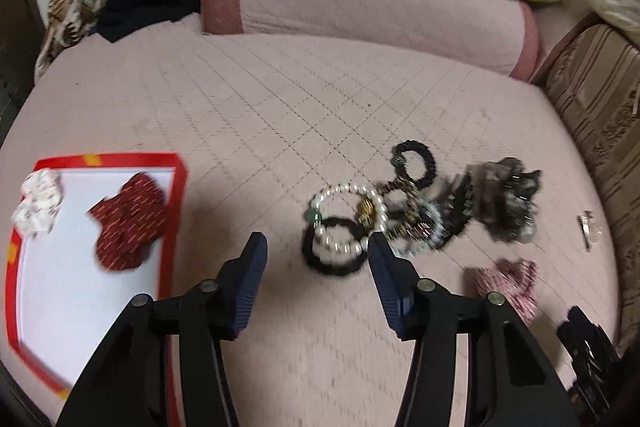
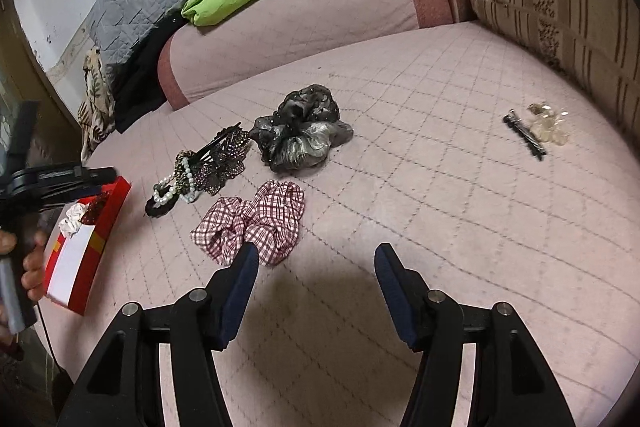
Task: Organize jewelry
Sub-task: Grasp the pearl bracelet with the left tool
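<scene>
Black left tool gapes, seemingly above pearl bracelet.

A: How does my left wrist view read?
B: Dim, soft indoor light. Motion blur smears the pearl bracelet, the red box and the quilt stitching beside them.
A: And my right wrist view?
B: Sharper. My right gripper casts a broad dark shadow on the pink quilt just ahead of it.
A: Edges?
B: Both views bow strongly outward, with black vignetted corners. The white box floor looks slightly washed out.
</scene>
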